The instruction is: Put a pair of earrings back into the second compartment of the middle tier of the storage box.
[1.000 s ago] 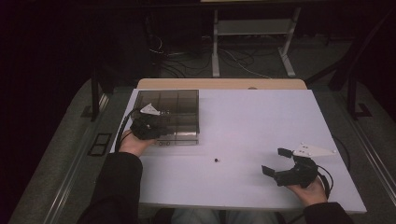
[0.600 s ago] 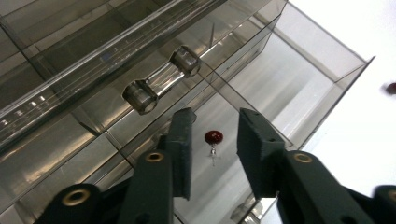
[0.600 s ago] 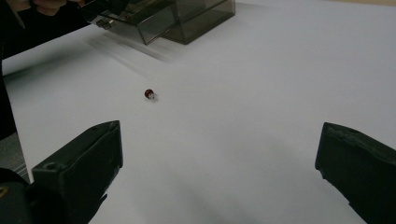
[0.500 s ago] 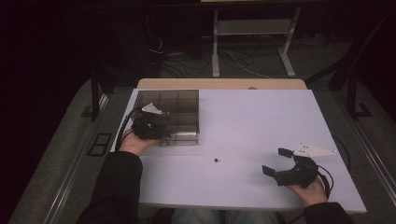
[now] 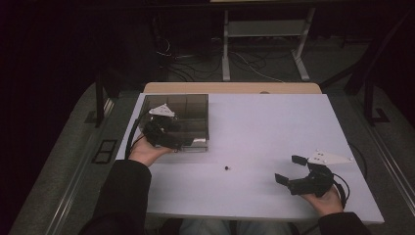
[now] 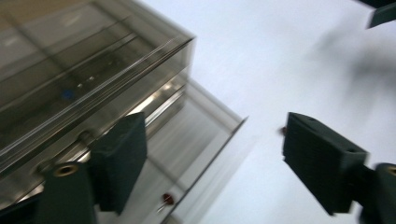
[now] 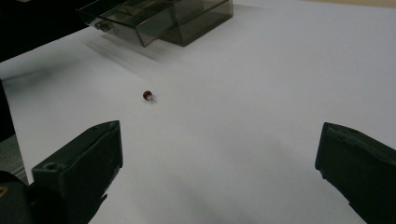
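A smoky clear drawer box (image 5: pixel 188 110) stands at the table's far left. Its lowest drawer (image 6: pixel 205 144) is pulled partly out, with a small red bead (image 6: pixel 167 199) inside near the front wall. My left gripper (image 5: pixel 183 139) is at the box's front, open; in the left gripper view (image 6: pixel 212 168) one jaw is over the drawer and the other over the table. Another small dark red bead (image 5: pixel 226 168) lies loose on the white table (image 5: pixel 274 127). My right gripper (image 5: pixel 289 169) rests low at the front right, open and empty, pointing at that bead (image 7: pixel 148 95).
The box (image 7: pixel 187 14) and its open drawer (image 7: pixel 126 25) sit well beyond the loose bead in the right gripper view. A wooden strip (image 5: pixel 230 88) runs along the table's far edge. A metal stand (image 5: pixel 264 34) and cables lie on the floor behind.
My left gripper has shifted slightly at the box's front, and its view is blurred by motion. The right gripper and the loose bead have not moved.
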Available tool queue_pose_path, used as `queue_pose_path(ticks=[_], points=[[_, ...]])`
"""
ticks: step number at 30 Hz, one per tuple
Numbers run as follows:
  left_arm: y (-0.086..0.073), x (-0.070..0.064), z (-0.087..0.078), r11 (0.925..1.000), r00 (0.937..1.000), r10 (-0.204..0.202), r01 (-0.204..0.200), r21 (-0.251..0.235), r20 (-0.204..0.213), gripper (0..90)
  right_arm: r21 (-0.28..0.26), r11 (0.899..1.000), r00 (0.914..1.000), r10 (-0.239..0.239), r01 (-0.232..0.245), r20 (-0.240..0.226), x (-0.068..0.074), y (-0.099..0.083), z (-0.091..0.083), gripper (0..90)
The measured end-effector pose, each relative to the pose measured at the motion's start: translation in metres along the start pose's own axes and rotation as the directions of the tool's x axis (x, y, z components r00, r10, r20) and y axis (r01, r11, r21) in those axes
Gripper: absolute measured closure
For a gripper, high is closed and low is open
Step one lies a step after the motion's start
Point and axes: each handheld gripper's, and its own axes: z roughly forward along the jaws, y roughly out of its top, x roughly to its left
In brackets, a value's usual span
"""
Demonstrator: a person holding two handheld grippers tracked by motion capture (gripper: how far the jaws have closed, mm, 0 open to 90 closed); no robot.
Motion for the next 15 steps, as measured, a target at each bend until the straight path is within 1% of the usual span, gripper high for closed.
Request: queue_pose_path(ticks=[5,9,10,12,14,15], points=[[0.010,-0.014,0.003,0.9991,0.9989,0.040,-0.040,-0.012,0.026,10.3,-0.001,1.000,1.0000,-0.001,0.001,-0.002,0.000,0.000,0.000,0.4],[0.014,-0.024,0.008,0.9970,0.9953,0.077,-0.077,0.003,0.059,0.5,-0.003,1.000,1.0000,0.002,-0.002,-0.002,0.000,0.000,0.000,0.4],[0.015,-0.027,0.011,0.9964,0.9944,0.082,-0.083,0.012,0.065,0.0,-0.004,1.000,1.0000,0.003,-0.003,-0.001,0.000,0.000,0.000,0.4],[0.016,-0.032,0.015,0.9932,0.9902,0.113,-0.115,0.017,0.083,0.0,-0.003,1.000,1.0000,0.001,-0.001,-0.002,0.000,0.000,-0.001,0.4],[0.017,-0.037,0.019,0.9902,0.9869,0.134,-0.137,0.028,0.090,0.0,-0.003,1.000,1.0000,-0.002,0.002,-0.003,0.000,0.000,-0.001,0.4],[0.018,-0.040,0.023,0.9866,0.9831,0.155,-0.159,0.034,0.096,0.0,-0.003,1.000,1.0000,-0.003,0.003,-0.003,0.000,0.000,-0.001,0.4]])
